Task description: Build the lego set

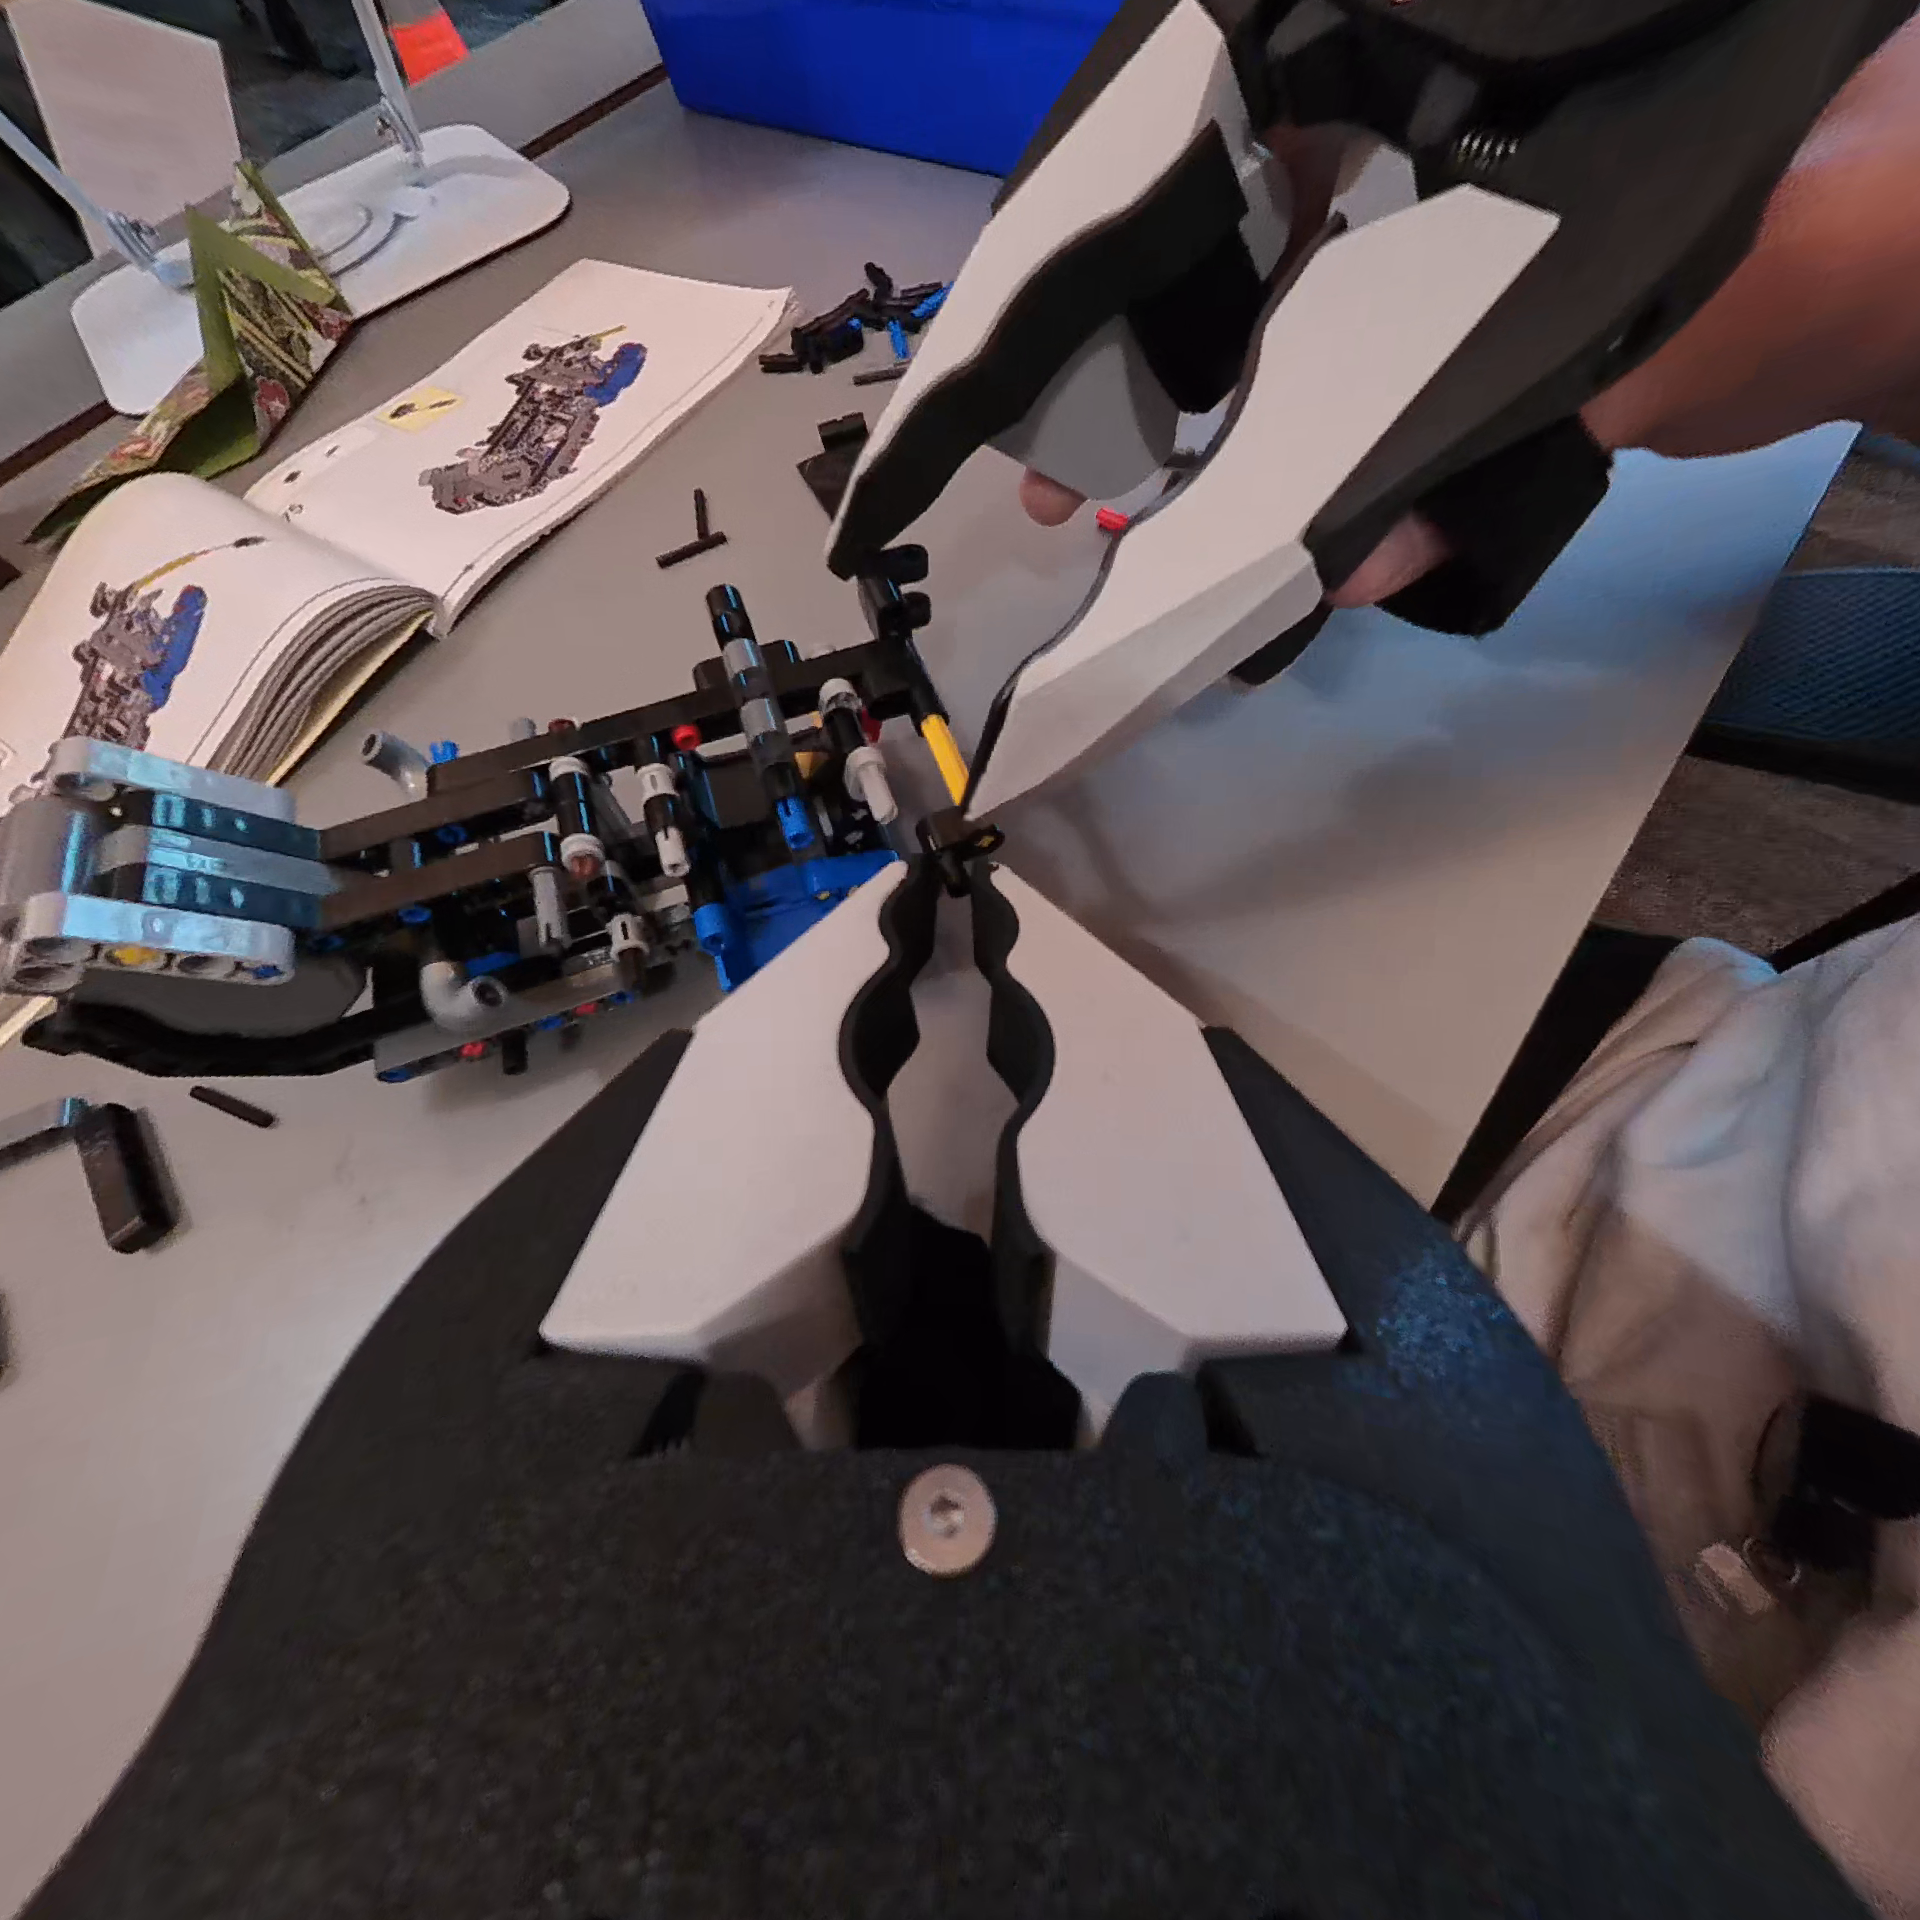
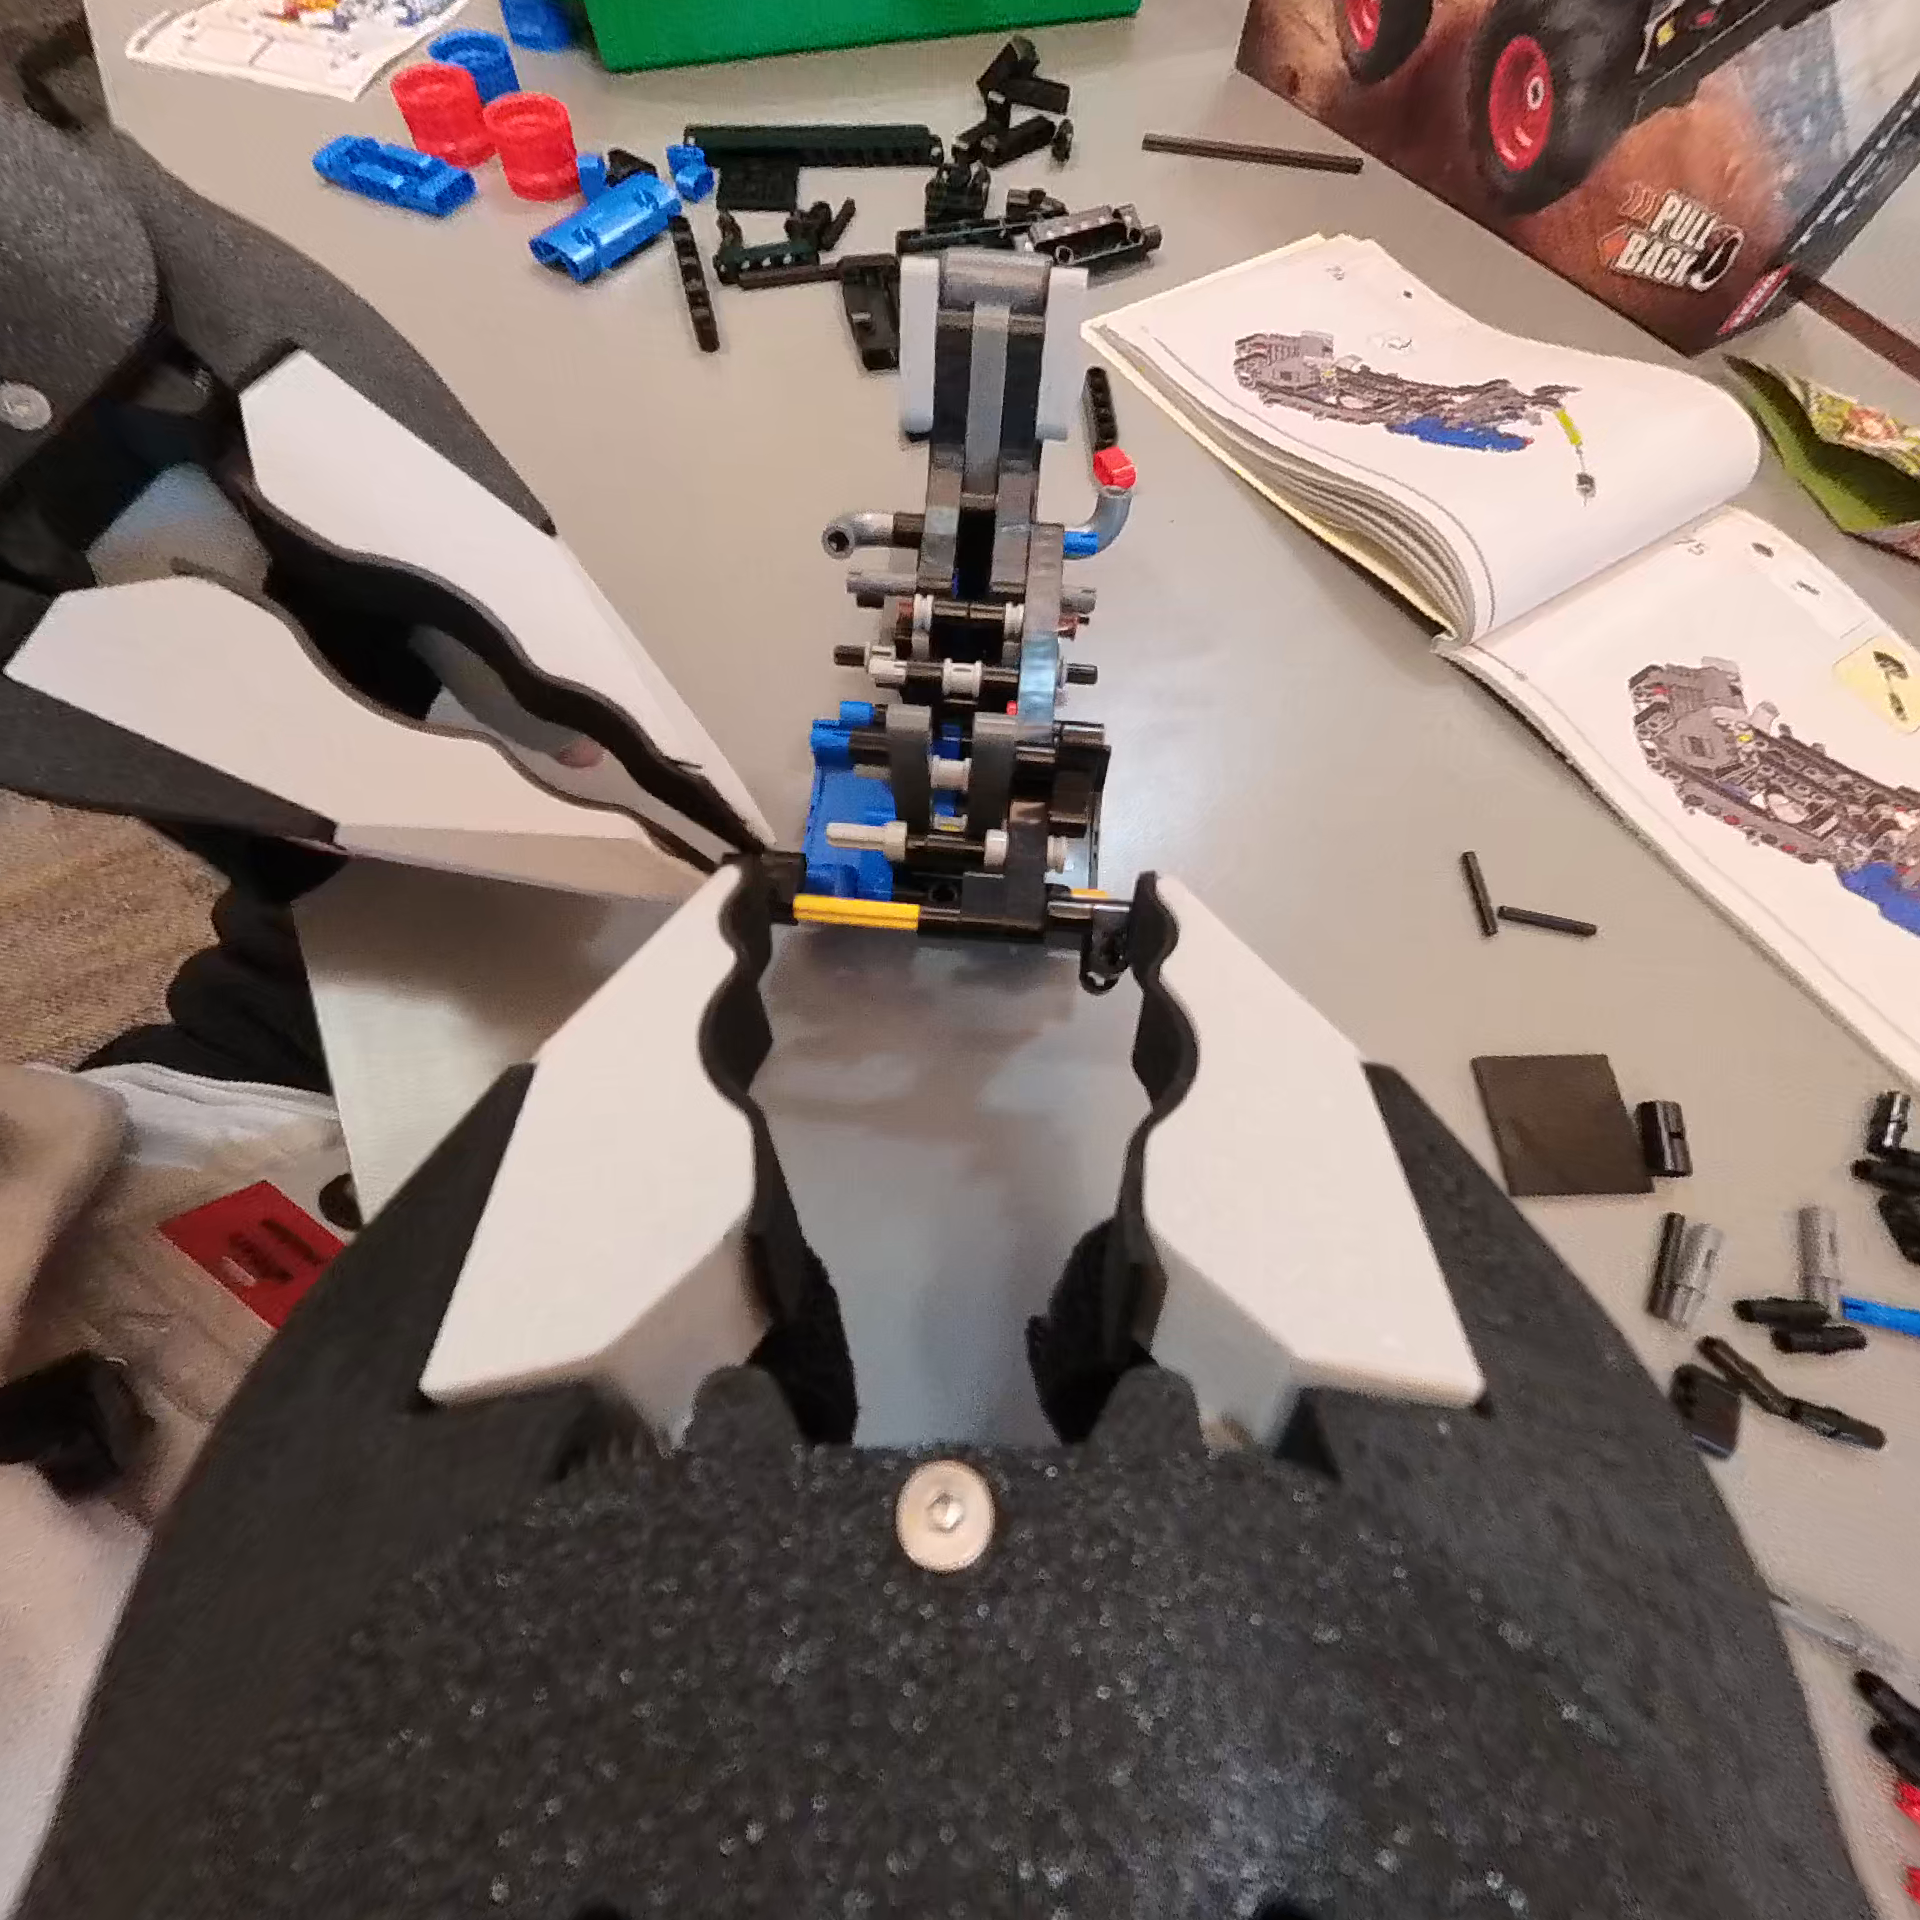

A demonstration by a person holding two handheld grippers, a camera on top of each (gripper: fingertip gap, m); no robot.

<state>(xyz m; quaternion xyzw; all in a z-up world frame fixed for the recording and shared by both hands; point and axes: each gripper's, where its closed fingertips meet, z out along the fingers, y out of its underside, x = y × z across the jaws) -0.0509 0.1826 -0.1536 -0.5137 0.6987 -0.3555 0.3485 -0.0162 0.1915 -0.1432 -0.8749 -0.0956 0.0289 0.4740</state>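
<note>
At table centre, 12 o'clock of my right gripper [image 2: 940, 914]: half-built black, grey and blue Lego chassis [image 2: 971, 665] | right spread wide, straddling yellow-and-black cross axle [image 2: 857, 913] | left gripper [image 1: 951, 883] pinching small black connector [image 1: 958, 840] at axle's end | many loose black and blue pieces [image 2: 831, 223] left; I judge roughly mid-build.

Around the lego model [image 2: 966, 665] you see mostly glossy hard plastic: its black beams, blue blocks and pale grey pins catch the light. The table [image 2: 1299, 831] beneath it looks smooth, matt grey laminate. Right of the model, the instruction booklet [image 2: 1455, 488] is soft matt paper, its pages curling. Beyond the model, the loose red and blue pieces [image 2: 488, 135] shine like the same plastic. Near you, your right gripper [image 2: 940, 914] has smooth matt white fingers [image 2: 1278, 1143] lined with black rubbery wavy pads, a grainy black body and a bright metal screw [image 2: 943, 1515].
</note>
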